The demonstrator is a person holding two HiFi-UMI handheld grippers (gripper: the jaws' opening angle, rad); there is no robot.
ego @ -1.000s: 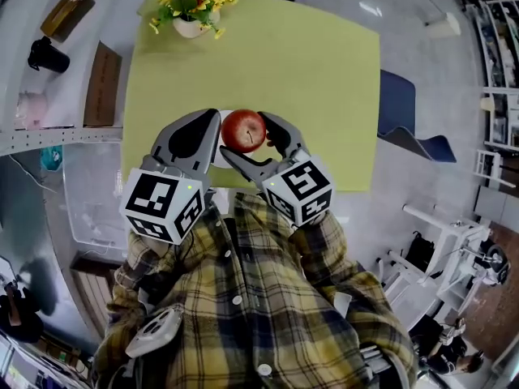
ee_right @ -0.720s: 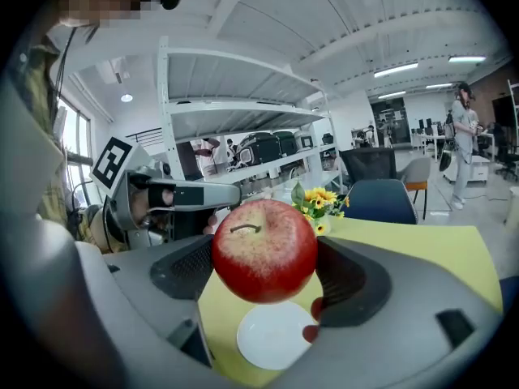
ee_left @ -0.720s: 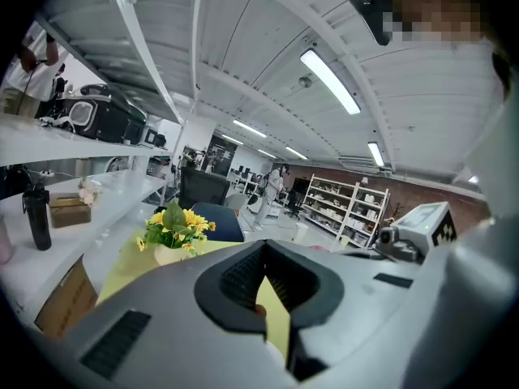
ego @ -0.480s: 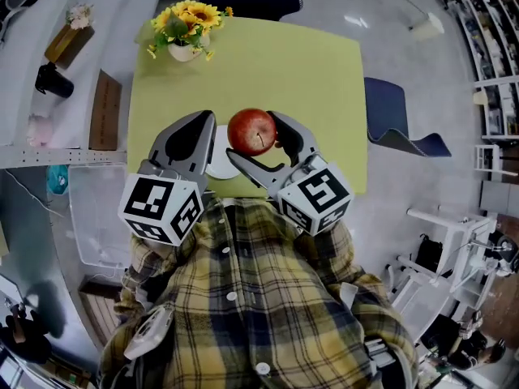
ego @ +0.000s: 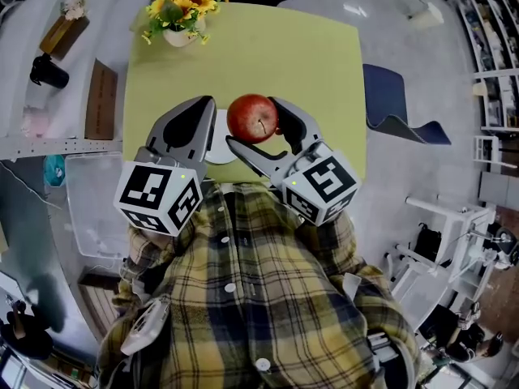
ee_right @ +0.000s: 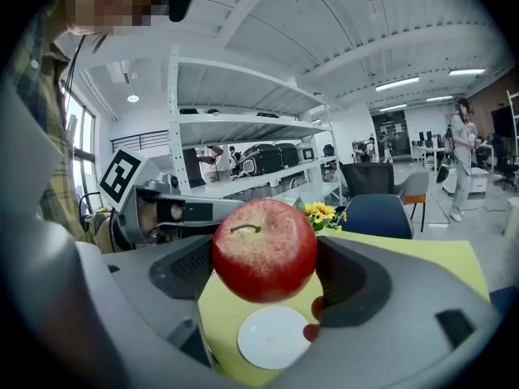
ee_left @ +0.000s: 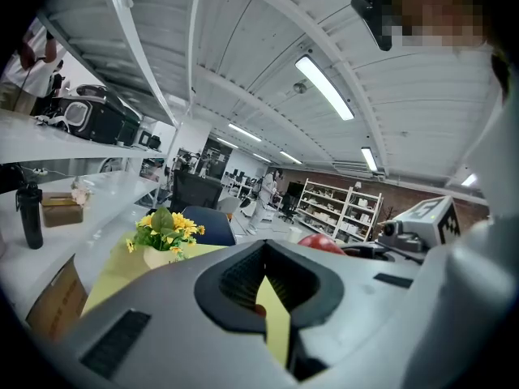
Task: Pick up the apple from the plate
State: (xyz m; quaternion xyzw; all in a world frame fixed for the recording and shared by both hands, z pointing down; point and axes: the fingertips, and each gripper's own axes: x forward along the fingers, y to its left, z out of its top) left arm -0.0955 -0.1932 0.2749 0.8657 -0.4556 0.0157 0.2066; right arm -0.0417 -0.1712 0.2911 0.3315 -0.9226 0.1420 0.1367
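Note:
A red apple [ego: 253,117] hangs in the air above the yellow-green table [ego: 316,63], with my right gripper [ego: 254,124] shut on it. In the right gripper view the apple [ee_right: 263,250] fills the space between the jaws of the right gripper [ee_right: 264,267], and the small white plate [ee_right: 274,337] lies bare on the table below. From the head view the plate [ego: 217,149] shows only partly between the two grippers. My left gripper [ego: 199,118] hovers just left of the apple, its jaws together and holding nothing. The left gripper view [ee_left: 263,286] shows the apple's top [ee_left: 321,241] beyond its jaws.
A vase of sunflowers [ego: 177,8] stands at the table's far left corner. A blue chair [ego: 397,104] is to the right of the table. On the left run a white shelf with a black bottle [ego: 45,70], a brown board [ego: 101,100] and a clear bin [ego: 93,209].
The right gripper has lifted the apple higher off the plate and slightly rightward. The left gripper has stayed beside it, still shut.

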